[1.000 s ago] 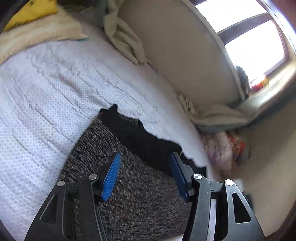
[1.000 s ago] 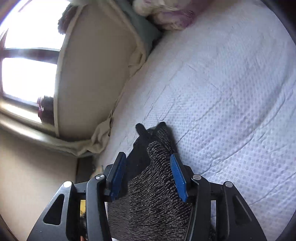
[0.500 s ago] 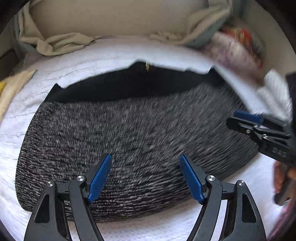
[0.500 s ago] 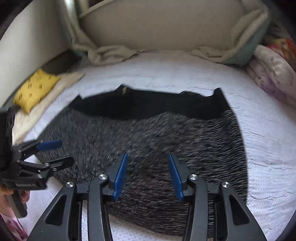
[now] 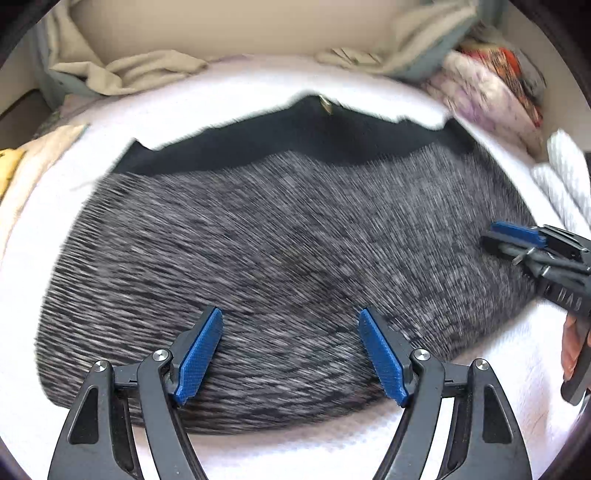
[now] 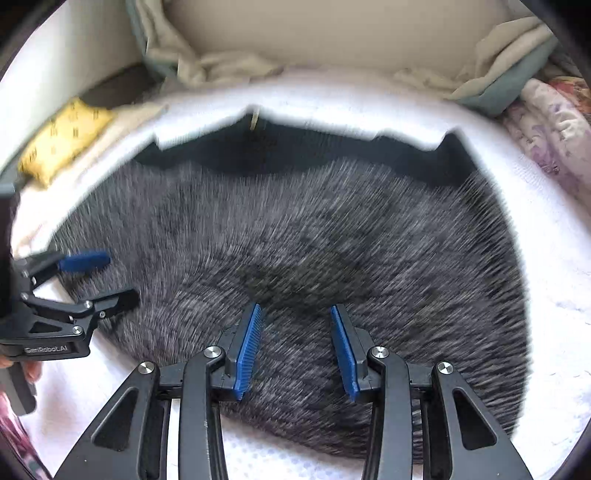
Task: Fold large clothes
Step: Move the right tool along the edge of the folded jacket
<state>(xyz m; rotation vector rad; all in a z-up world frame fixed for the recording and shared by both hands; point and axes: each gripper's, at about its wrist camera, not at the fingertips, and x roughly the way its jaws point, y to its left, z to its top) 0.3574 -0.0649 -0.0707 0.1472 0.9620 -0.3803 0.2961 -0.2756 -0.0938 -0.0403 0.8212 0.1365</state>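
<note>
Ahead of both tools the grey knit garment (image 5: 280, 258) is lying flat across the white bedspread (image 5: 517, 369), leaving nothing raised in the path forward. The left gripper (image 5: 290, 354) is hanging with its jaws spread wide over the near hem; the right gripper (image 6: 295, 350) is holding a narrower gap. Beyond the garment, crumpled beige cloth (image 6: 229, 70) is lining the headboard (image 6: 332, 33). A yellow cushion (image 6: 64, 138) is crowding the far left, floral bedding (image 6: 550, 129) the far right.
</note>
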